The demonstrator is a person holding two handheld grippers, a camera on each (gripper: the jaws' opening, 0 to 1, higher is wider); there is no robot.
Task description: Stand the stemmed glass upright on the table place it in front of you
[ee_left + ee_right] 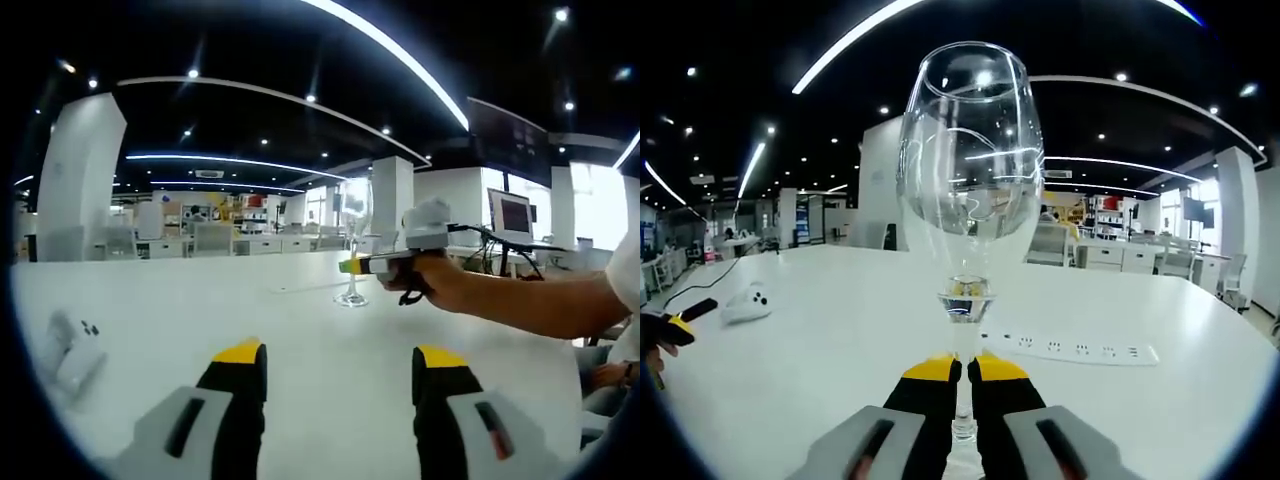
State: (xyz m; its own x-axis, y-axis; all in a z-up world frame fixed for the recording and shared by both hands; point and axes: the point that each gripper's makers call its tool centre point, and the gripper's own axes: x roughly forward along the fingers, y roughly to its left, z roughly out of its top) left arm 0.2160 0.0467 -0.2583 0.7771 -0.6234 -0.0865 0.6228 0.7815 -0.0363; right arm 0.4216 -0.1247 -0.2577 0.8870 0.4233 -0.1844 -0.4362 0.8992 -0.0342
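**Glass upright, stem held by right gripper**

The stemmed glass (970, 190) stands upright on the white table (820, 350), w/ right gripper (962, 372) closed narrow around its stem. In the left gripper view the same glass (354, 245) has its foot on the table surface, and the person's hand (432, 280) holds that gripper beside it.

To finish well, I think: check the foot sits flat, then open the jaws slowly and straight, w/o side push on the stem. Thin stem, top-heavy bowl, so it tips easily. Pull back low along the table, not upward.

The left gripper (338, 365) has its jaws wide apart and holds nothing, well apart from the glass.

Around: a small white device (748, 302) lies on the table, also a flush socket strip (1070, 350) near the glass. Neither blocks the way, approx.
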